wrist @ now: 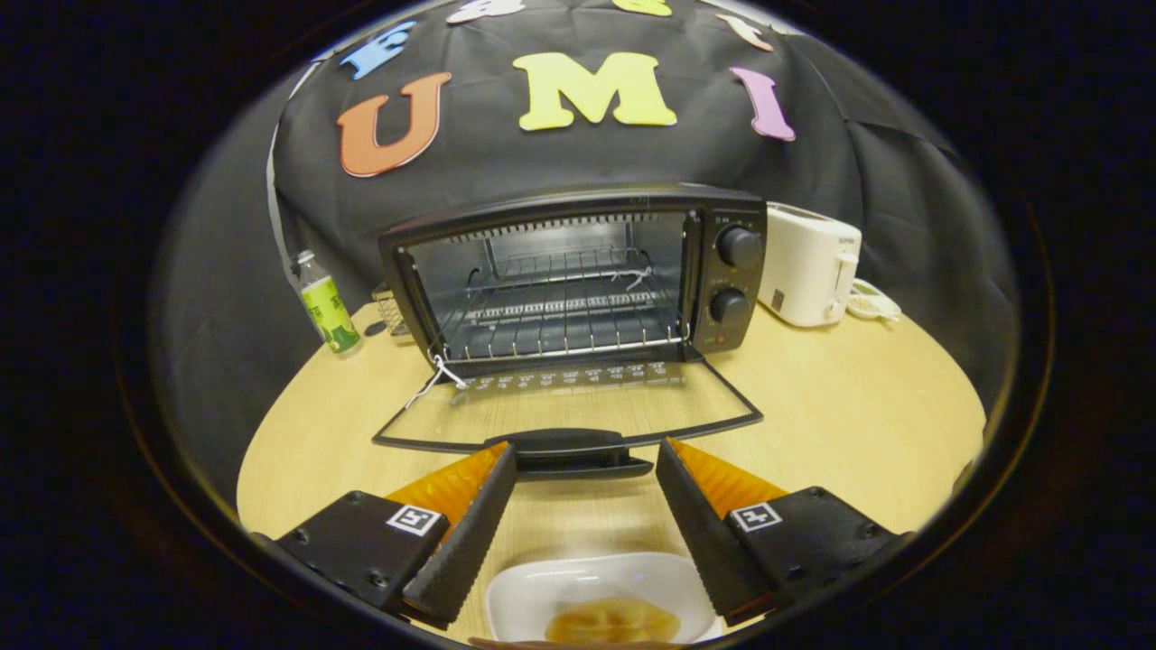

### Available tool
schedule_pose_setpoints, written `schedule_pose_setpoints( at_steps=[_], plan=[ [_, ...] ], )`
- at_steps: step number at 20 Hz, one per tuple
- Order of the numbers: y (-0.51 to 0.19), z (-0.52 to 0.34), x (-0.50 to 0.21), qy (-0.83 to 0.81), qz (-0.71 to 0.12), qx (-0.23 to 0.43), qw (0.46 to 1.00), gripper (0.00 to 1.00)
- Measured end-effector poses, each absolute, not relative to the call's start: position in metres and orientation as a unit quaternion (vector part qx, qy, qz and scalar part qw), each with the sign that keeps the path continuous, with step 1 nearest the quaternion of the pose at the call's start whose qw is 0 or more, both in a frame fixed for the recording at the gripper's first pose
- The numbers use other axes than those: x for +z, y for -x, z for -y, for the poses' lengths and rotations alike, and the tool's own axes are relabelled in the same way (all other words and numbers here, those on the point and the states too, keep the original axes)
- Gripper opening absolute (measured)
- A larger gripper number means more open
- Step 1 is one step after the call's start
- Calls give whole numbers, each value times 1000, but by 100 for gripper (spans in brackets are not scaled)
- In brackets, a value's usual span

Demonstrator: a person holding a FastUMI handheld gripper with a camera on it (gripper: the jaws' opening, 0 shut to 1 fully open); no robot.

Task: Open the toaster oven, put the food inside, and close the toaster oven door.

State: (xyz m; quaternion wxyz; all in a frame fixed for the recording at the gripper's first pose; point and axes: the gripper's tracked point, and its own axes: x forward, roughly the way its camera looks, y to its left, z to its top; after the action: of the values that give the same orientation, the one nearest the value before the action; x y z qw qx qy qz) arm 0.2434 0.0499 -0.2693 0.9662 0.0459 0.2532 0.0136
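Note:
A black toaster oven (578,271) stands on the wooden table with its glass door (569,402) folded down flat toward me. The door's handle (578,449) lies just ahead of my fingertips. Inside, a wire rack (564,329) is bare. My gripper (587,456) is open, nothing pressed between its fingers (470,533). Below and between them sits a white dish (596,600) holding a pale brown piece of food (612,623).
A white toaster (808,264) stands right of the oven, with a small white item (871,302) beside it. A green-labelled bottle (325,305) stands left of the oven. A small wire basket (390,311) sits at the oven's left side. Wooden tabletop (840,406) stretches to the right.

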Motion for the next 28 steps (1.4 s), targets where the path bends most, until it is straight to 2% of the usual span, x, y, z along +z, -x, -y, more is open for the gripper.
schedule_pose_setpoints(
  at_steps=[6,14,19,28],
  plan=[
    [-229,-47,-263,-60,-255,29,965,100],
    [-144,-39,-243,-46,-217,64,973,100],
    [-113,-37,-272,-49,-241,72,967,100],
    [-108,-37,-326,-47,-291,67,953,100]
  ],
)
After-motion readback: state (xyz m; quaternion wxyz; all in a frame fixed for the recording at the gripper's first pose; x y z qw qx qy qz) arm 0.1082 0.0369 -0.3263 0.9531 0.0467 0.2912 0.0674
